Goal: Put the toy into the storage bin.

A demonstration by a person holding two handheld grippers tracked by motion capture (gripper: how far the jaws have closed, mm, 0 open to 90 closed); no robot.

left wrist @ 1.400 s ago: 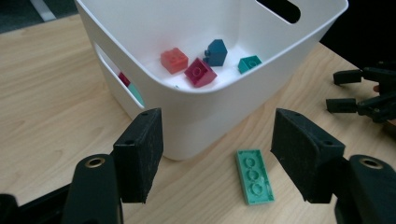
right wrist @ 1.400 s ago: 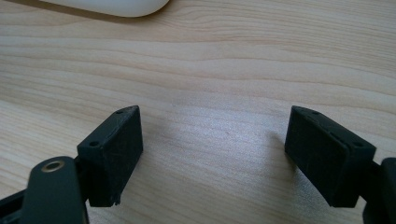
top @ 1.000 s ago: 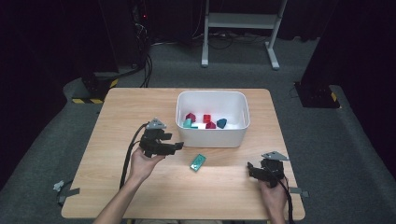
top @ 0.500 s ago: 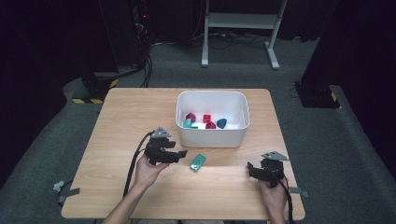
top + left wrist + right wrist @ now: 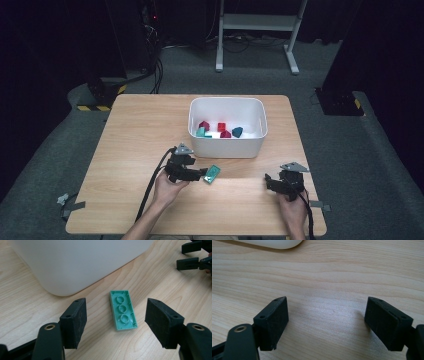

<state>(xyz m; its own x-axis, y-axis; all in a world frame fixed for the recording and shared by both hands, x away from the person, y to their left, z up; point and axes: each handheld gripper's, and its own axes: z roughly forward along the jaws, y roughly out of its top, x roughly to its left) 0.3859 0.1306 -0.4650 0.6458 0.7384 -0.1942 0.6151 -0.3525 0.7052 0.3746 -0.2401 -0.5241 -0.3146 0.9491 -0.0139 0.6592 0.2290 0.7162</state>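
Wooden counter (image 5: 130, 150) carries a white bin (image 5: 227, 145) near its far middle, with small red, teal and dark blue blocks inside. Just in front of the bin, on bare wood, lies the green brick (image 5: 212, 174), upside down, hollow underside and three round tubes facing up.

Left gripper (image 5: 197, 174) sits low beside the brick, fingers (image 5: 75, 322) open with the brick lying between them, neither pad touching it. Right gripper (image 5: 270, 181) rests well apart toward the near right corner, fingers (image 5: 273, 320) open over bare wood, nothing between them.

Handling, judged: brick looks like hard moulded plastic, very light, stiff, not fragile. Smooth glossy sides, so probably a bit slippery, and thin and flat on the wood, so the pads need to come right down to the surface. Best hold is across the two long side walls, mid-length; the fingers already straddle it that way. Squeezing the short ends would likely let it pivot. Being so light, a one-sided touch may skid it toward the bin.

Views: left gripper view gives the brick's (image 5: 123, 310) underside detail, the gap to each pad, and the bin wall (image 5: 75, 265) close behind; also the other gripper's finger tips at top right. High view gives the whole layout, bin contents, both hands and cables. Right gripper view adds wood grain and a sliver of bin edge (image 5: 269, 243).
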